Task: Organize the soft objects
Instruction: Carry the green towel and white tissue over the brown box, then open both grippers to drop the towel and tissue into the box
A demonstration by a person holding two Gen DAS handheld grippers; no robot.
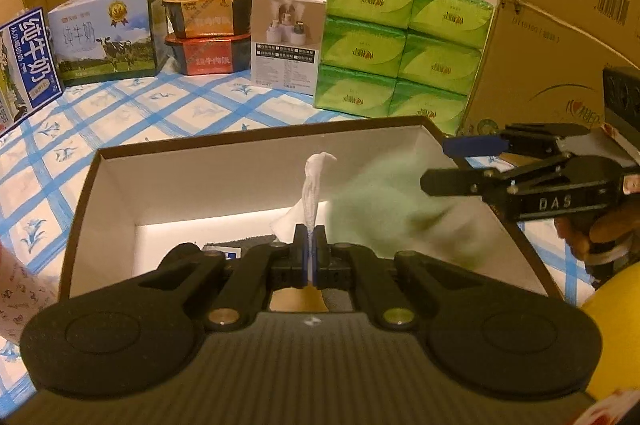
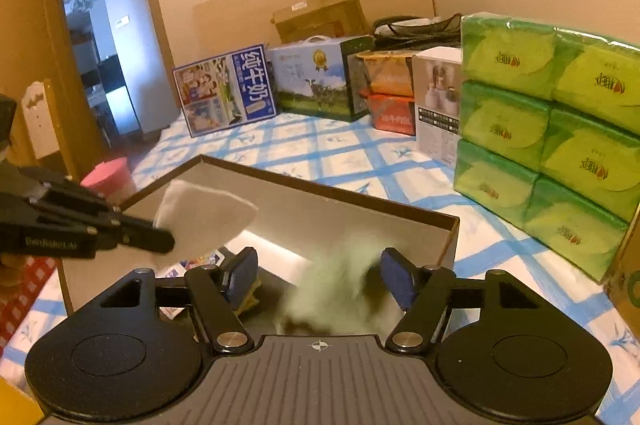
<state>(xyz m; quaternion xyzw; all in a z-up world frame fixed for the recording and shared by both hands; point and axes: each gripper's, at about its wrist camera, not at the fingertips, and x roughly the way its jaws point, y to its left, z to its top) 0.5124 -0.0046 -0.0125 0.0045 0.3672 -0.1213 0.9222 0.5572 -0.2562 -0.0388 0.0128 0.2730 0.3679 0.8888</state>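
- A blue-checked bedsheet [image 2: 348, 161] is covering the whole surface, with a cream wall behind and an open doorway [image 2: 100, 37] at ten o'clock in my right view.
- Milk cartons [image 1: 108, 37], a white carton [image 1: 286, 37] and green tissue packs [image 1: 404, 53] are lining the far edge from ten to two o'clock; a tall cardboard box [image 1: 556, 45] is closing off three o'clock.
- The open brown box [image 1: 256, 145] is sitting just below my grippers, bare sheet lying beyond its far rim.
- My left gripper [image 1: 311, 249] is pinching a white cloth [image 1: 314, 185] tight over the box.
- My right gripper [image 2: 320, 277] is standing open, a blurred green cloth [image 2: 336, 285] lying loose between its pads above the box.
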